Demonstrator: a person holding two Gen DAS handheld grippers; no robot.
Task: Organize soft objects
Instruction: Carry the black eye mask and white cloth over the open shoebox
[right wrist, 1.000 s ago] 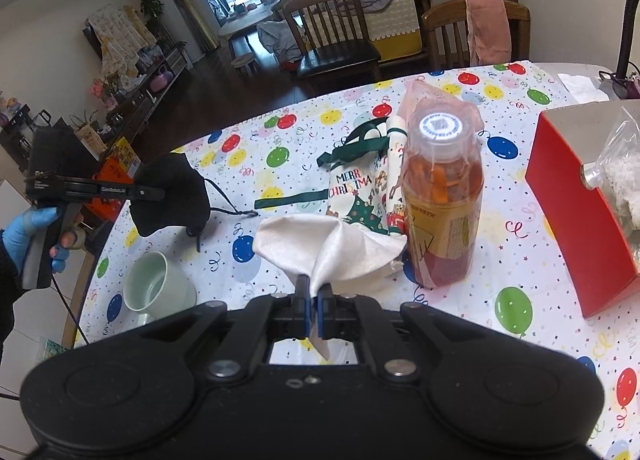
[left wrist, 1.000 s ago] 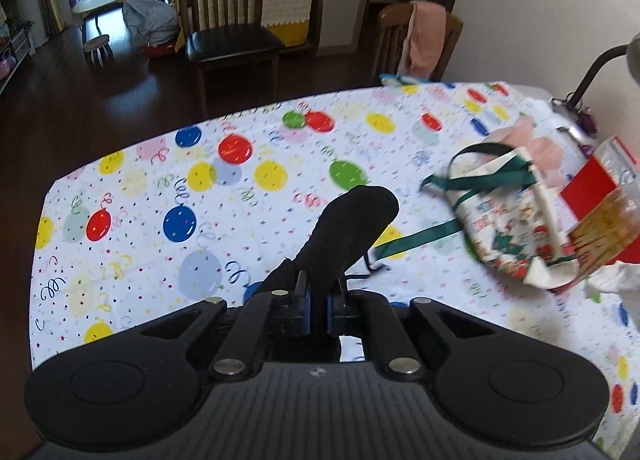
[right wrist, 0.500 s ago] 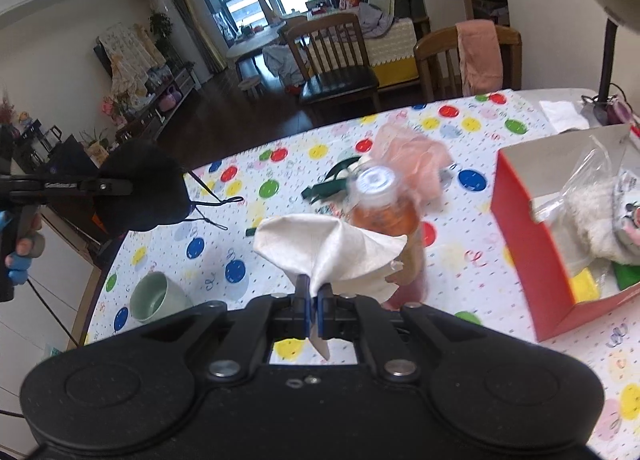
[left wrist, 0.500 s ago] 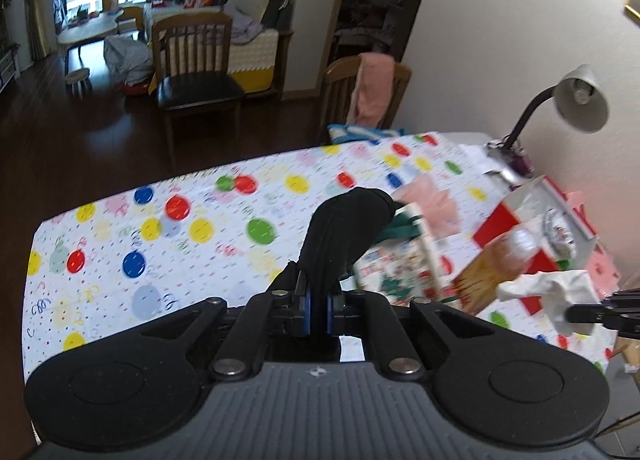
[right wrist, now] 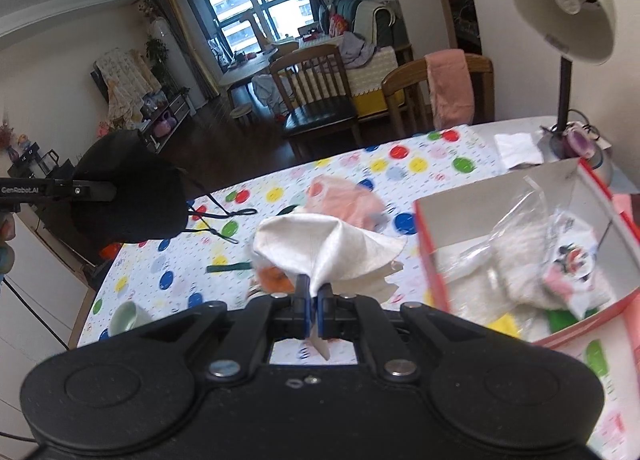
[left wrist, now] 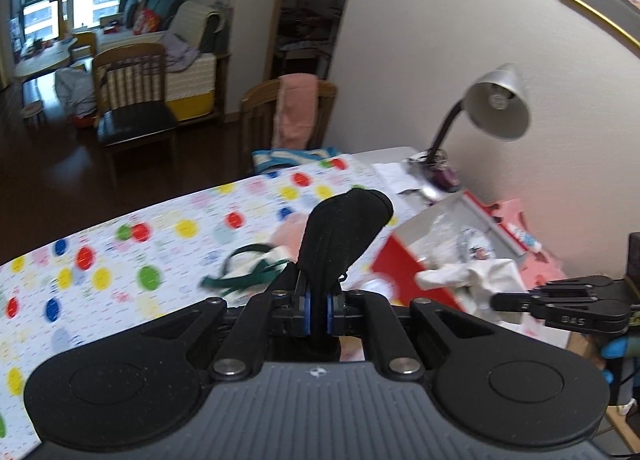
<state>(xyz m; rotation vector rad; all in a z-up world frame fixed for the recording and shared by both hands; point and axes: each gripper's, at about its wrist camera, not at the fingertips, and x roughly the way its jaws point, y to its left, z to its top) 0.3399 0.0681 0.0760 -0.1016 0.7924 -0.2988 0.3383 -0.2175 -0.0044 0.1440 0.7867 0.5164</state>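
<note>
My left gripper is shut on a black face mask and holds it in the air above the table; the mask also shows in the right wrist view. My right gripper is shut on a white cloth, held in the air left of the red box. The cloth and the right gripper show in the left wrist view over the box. The box holds plastic-bagged soft items. A pink cloth and a green-strapped Christmas bag lie on the table.
The table has a balloon-print cloth. A green cup stands at its left edge. A desk lamp stands at the far right corner, behind the box. Wooden chairs stand beyond the far edge. An orange bottle is mostly hidden behind the white cloth.
Both grippers have risen and swung right toward the red box, each keeping its cloth. The box now fills more of both views.
</note>
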